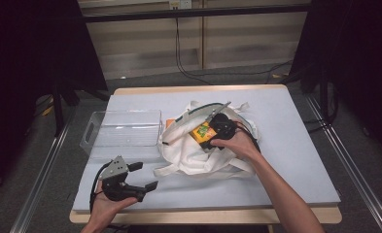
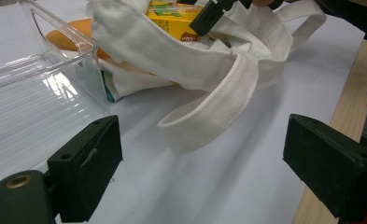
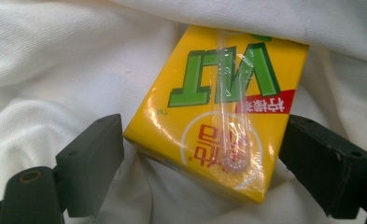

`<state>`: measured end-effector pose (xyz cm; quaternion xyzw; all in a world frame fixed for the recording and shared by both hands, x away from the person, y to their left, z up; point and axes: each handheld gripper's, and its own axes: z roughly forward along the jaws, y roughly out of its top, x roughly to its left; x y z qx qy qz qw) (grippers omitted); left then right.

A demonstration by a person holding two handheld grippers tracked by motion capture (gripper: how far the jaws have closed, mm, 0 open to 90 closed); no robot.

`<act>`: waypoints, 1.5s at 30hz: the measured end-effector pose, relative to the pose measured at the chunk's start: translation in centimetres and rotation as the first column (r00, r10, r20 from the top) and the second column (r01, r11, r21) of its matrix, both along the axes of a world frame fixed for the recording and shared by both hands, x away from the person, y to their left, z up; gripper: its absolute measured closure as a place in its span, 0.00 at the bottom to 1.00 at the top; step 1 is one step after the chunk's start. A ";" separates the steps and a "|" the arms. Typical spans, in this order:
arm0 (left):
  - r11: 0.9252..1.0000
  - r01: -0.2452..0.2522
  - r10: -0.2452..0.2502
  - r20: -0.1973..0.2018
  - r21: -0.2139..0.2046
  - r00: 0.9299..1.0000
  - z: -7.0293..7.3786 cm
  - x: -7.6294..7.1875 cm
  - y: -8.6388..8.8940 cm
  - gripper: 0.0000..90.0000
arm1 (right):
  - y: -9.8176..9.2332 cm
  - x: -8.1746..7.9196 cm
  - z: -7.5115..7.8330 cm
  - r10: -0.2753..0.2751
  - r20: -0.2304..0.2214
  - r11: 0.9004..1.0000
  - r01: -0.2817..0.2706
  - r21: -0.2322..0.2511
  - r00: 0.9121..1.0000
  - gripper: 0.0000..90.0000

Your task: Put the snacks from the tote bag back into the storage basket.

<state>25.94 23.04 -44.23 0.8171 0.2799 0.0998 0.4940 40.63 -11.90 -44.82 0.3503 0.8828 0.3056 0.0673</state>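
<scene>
The yellow drink carton (image 3: pixel 214 116) lies in the mouth of the white tote bag (image 1: pixel 188 150) on the worktop (image 1: pixel 300 145), directly ahead of the right claw (image 3: pixel 202 163), whose jaws stand spread on either side of its short width, apparently not yet pressing. Its long axis runs away from the claw. The left claw (image 1: pixel 142 177) hangs spread and empty, well apart, beside the clear plastic bin (image 1: pixel 123 131).

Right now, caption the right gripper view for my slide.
Right gripper open, jaws either side of a yellow drink carton lying in the white cloth bag.
</scene>
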 end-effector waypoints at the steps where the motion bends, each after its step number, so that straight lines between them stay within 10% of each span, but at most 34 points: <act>1: 1.000 -0.002 0.002 0.001 -0.002 1.000 0.0 0.0 0.0 0.13 | 0.1 0.1 -0.1 -0.003 -0.005 1.000 0.003 -0.005 1.000 0.16; 21: 1.000 -0.002 0.002 -0.001 0.000 1.000 0.0 0.1 0.0 0.13 | 1.2 0.9 -0.4 -0.036 0.003 0.998 0.036 -0.048 0.999 0.28; 45: 1.000 0.001 -0.001 -0.003 0.006 1.000 -0.1 0.1 0.0 0.13 | 0.3 1.0 2.9 -0.012 -0.135 0.991 -0.006 -0.132 0.991 0.30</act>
